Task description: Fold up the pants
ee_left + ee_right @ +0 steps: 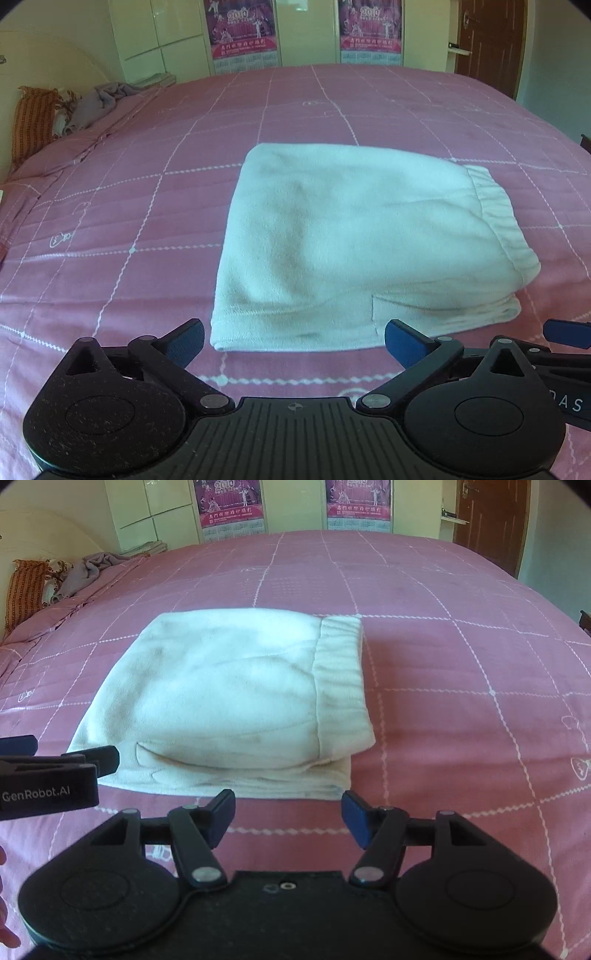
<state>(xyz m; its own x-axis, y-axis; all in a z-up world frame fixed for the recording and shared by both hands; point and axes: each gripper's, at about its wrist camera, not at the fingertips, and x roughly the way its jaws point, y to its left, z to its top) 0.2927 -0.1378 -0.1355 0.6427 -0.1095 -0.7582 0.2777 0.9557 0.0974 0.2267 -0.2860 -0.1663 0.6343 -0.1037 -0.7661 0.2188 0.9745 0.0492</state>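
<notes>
1. On the left edge of the bed (155,221), near its far-left corner, we see an orange patterned pillow (31,122) and a crumpled grey cloth (99,101). They lie well apart from the work, so we judge they play no part in it.

2. Our left tool (294,341) hovers just above the pink checked bedspread at the bed's near edge, pointing straight at the pants. Its blue-padded fingers (186,341) stand wide apart and hold nothing. We judge it sits this way because it has nothing to grip: the fabric lies flat with no loose flap to catch.

3. The white pants (354,240) lie in the middle of the bed, closer to the near edge, folded into a compact, roughly square bundle. The ribbed waistband (341,686) runs along the bundle's right side, and the stacked layers show at the near edge, where a pocket opening (155,755) also faces us. With the layers lined up and the bundle resting on its own, we judge the folding to be essentially complete.

4. Our right tool (288,814) sits level beside the left one, near the bed's near edge, aimed at the bundle's near-right corner. Its fingers are also spread wide and empty, just short of the fabric and not touching it. The left tool's body shows at the right view's left margin, so the two are side by side.
</notes>
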